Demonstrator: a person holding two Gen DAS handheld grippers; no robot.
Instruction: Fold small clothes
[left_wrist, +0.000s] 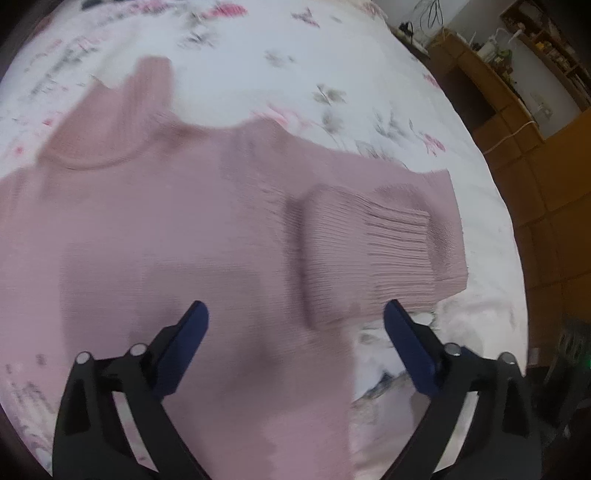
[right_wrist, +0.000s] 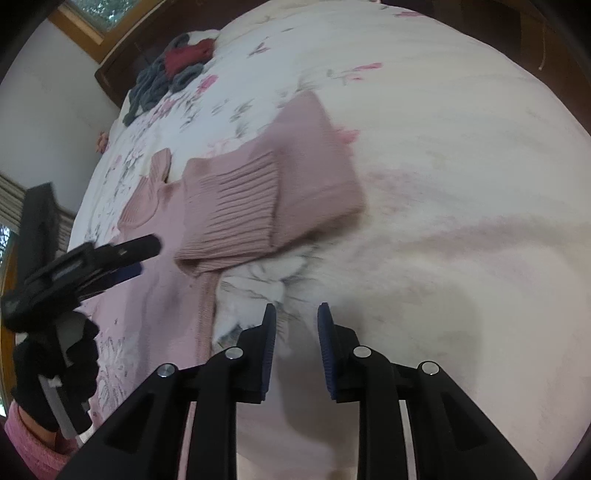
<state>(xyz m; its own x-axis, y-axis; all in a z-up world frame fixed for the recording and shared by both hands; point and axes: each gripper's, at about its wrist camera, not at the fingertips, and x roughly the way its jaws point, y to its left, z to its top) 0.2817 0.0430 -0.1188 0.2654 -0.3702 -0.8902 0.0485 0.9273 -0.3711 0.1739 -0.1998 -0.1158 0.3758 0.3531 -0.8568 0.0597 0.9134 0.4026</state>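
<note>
A small pink knitted sweater (left_wrist: 155, 229) lies flat on the flowered bedspread (left_wrist: 258, 66), its turtleneck collar (left_wrist: 122, 114) toward the upper left. One ribbed sleeve cuff (left_wrist: 373, 254) is folded across the body. My left gripper (left_wrist: 295, 314) hovers open just above the sweater's body, nothing between its blue pads. In the right wrist view the same sweater (right_wrist: 295, 173) lies ahead with the ribbed cuff (right_wrist: 232, 218) on top. My right gripper (right_wrist: 297, 314) is open over bare bedspread (right_wrist: 461, 147), to the right of the sweater's edge. The left gripper (right_wrist: 136, 258) shows there at the left, held by a black-gloved hand (right_wrist: 55, 373).
A heap of grey and red clothes (right_wrist: 173, 70) lies at the far end of the bed near the wooden headboard (right_wrist: 114, 74). Wooden furniture and shelves (left_wrist: 517, 96) stand beyond the bed's right edge. A pink sleeve (right_wrist: 33, 446) shows at the lower left.
</note>
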